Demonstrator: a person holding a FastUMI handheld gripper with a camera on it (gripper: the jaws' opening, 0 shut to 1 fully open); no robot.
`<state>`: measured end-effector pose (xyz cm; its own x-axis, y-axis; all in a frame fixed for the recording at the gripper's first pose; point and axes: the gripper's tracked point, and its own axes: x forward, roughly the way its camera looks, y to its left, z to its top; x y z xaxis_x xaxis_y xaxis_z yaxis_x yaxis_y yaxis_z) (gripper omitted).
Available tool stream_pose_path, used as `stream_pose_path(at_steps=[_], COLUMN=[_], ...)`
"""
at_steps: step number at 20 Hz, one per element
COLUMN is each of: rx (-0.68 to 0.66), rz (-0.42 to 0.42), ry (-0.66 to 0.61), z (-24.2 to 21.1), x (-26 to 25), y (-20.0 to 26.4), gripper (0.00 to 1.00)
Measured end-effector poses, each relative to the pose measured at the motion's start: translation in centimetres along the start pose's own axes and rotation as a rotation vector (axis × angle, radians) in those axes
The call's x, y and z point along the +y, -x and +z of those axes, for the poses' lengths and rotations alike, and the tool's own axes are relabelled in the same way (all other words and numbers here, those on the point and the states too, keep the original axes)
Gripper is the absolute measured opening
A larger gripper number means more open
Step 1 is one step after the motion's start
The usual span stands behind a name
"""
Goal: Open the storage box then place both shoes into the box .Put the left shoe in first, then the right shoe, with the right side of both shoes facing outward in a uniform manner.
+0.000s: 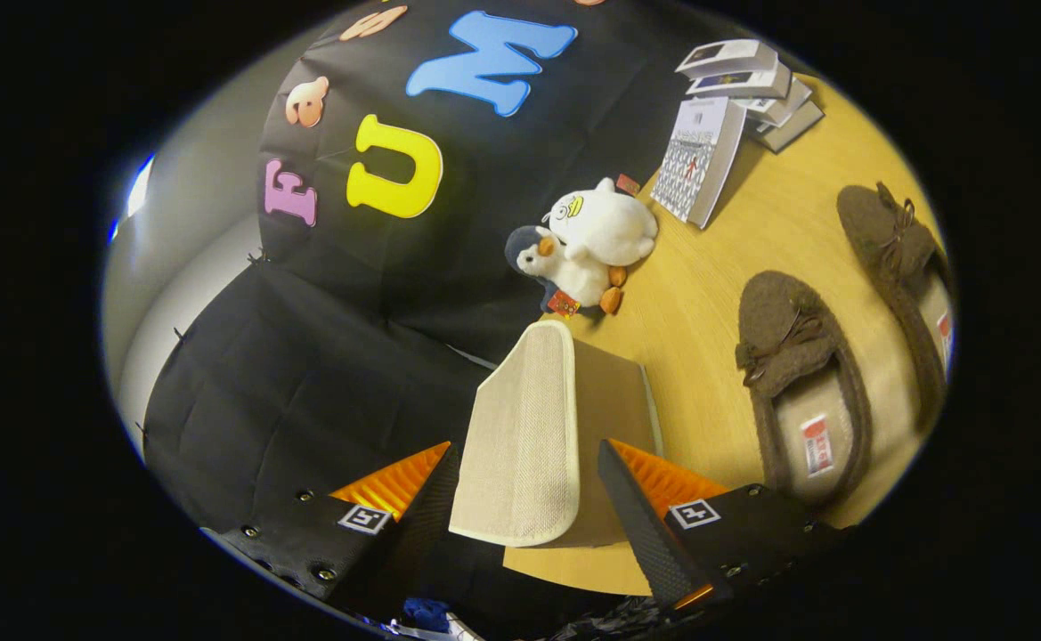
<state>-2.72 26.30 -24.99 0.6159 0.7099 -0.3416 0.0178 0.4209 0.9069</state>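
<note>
My gripper (524,499) holds the beige woven lid (520,436) of the storage box edge-on between its fingers. Both fingers press on it, one on the woven face and one on the brown underside (614,401). The lid stands raised off the wooden table (698,303), and the whole view is tilted. Two brown moccasin shoes lie on the table beyond the right finger. The nearer shoe (801,392) is close to that finger; the farther shoe (903,267) lies beside it. Both show pale insoles with a label. The lid hides the body of the box.
Two plush penguins (591,240) sit on the table just beyond the lid, against the black cloth wall (306,374). A stack of books (747,85) with a booklet (698,160) leaning on it stands further back.
</note>
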Motion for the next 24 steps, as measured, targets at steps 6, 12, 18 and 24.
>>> stream_pose_path(at_steps=[6,12,18,24], rx=[0.058,0.105,0.163,0.152], rz=[0.015,0.033,0.036,0.016], ry=[-0.103,-0.184,-0.181,-0.172], z=[-2.1,-3.7,-5.1,-4.5], x=[-0.7,-1.0,-0.6,-0.7], y=[-2.1,-3.3,-3.4,-3.1], gripper=[0.98,0.78,0.79,0.3])
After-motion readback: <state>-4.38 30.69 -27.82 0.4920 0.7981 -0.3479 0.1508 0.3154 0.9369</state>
